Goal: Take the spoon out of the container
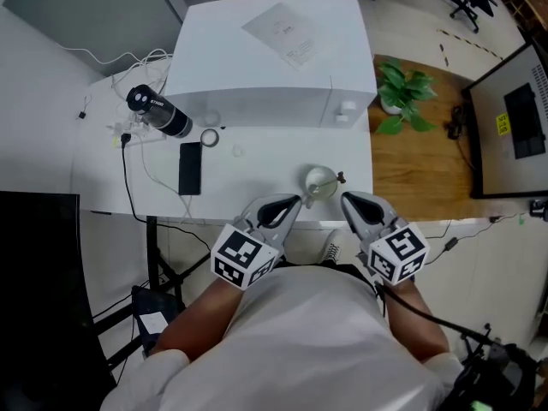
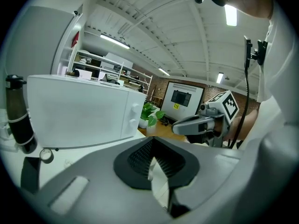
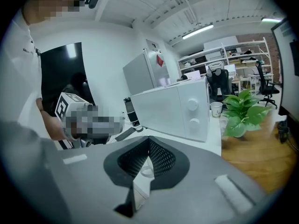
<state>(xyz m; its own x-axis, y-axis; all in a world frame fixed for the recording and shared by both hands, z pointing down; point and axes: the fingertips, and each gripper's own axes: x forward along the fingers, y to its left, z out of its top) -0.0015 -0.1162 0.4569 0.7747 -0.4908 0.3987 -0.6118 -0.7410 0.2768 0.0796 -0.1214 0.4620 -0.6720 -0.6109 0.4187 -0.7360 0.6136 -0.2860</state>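
a white tabletop (image 1: 257,157) fills the middle of the head view, with a big white microwave (image 1: 265,67) on its far part. to the left of the microwave lie a black bottle (image 1: 158,111) and, nearer, a dark phone (image 1: 190,168).

both claws hang at the near edge of the tabletop. the left claw (image 1: 294,201) is clenched, and its own view shows the two dark pads meeting at the tips with nothing gripped. the right claw (image 1: 347,199) looks the same in its own view, closed and empty.

a small clear container (image 1: 319,181) stands near the front edge, just far of the gap between the two claws and touching neither. the spoon (image 1: 339,178) is in it. the bowl end is too small to make out, but the handle leans out over the right side of the rim, so its long axis seems to run left to right with the free end on the right.

that puts the handle just far of the right claw's tip and on the far side of the container from the left claw. the right claw looks the better placed to take it, though it would have to open first. the left claw is near enough to steady the container.
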